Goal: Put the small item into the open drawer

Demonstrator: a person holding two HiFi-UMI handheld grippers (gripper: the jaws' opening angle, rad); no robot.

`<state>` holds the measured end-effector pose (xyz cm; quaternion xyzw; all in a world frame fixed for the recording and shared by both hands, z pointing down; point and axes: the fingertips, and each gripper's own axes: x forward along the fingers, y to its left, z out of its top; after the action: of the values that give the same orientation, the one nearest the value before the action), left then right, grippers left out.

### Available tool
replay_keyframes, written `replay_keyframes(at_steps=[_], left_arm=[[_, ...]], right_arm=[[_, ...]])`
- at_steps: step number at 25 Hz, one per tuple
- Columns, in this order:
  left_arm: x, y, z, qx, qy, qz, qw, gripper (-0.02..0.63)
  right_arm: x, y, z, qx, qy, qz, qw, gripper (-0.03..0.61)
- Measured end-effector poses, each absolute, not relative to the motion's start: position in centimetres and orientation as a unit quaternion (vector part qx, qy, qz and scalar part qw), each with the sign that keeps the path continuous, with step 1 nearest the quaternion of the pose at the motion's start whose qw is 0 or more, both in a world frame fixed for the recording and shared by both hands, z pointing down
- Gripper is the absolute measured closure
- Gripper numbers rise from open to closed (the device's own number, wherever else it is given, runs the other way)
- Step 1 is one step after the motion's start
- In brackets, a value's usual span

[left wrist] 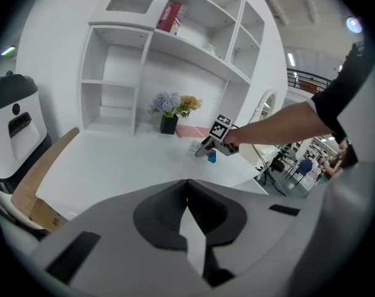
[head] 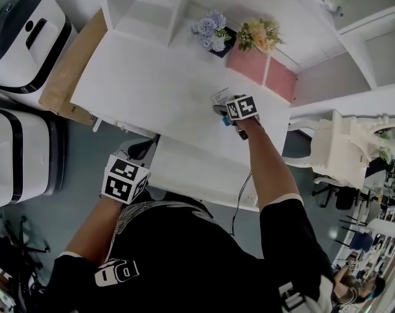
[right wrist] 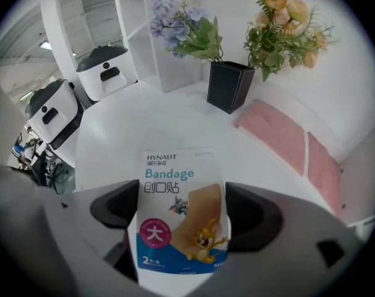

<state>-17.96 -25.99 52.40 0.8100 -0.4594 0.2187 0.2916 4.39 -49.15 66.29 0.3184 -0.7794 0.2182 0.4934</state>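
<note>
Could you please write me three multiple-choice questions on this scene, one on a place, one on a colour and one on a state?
1. Where is the bandage packet?
A. on a shelf
B. between the jaws of the right gripper
C. on the floor

2. What colour is the vase?
A. black
B. red
C. green

3. How do the jaws of the left gripper stand?
A. wide apart
B. shut on a flower
C. together, with nothing in them

Answers:
1 B, as the right gripper view shows the packet with a jaw against each side.
2 A, as the square vase looks plainly black in the right gripper view.
3 C, as the left gripper view shows the two jaws meeting with nothing between them.
</note>
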Motion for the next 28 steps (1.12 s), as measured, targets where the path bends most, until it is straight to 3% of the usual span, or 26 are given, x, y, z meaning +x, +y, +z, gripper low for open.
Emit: replay_keyframes(at_steps=[8, 22, 28], left_arm=[[-14.6, -25.8, 51.3, 0.83, -0.435, 0.218, 0.273, 0.6], [-9.2, -25.7, 49.2, 0.863, -0.386, 0.212, 0.249, 0.6], [-7.2, -25.4, 49.5, 0.871, -0.364, 0.216, 0.25, 0.6]], right_arm=[[5.2, -47.2, 62.4, 0.356, -0.802, 0.269, 0.398, 0.144], [7.1, -40.5, 52.2, 0.418, -0.818, 0.373, 0.13, 0.144], [8.5, -37.0, 50.2, 0.431, -0.809, 0.394, 0.065, 0.144]])
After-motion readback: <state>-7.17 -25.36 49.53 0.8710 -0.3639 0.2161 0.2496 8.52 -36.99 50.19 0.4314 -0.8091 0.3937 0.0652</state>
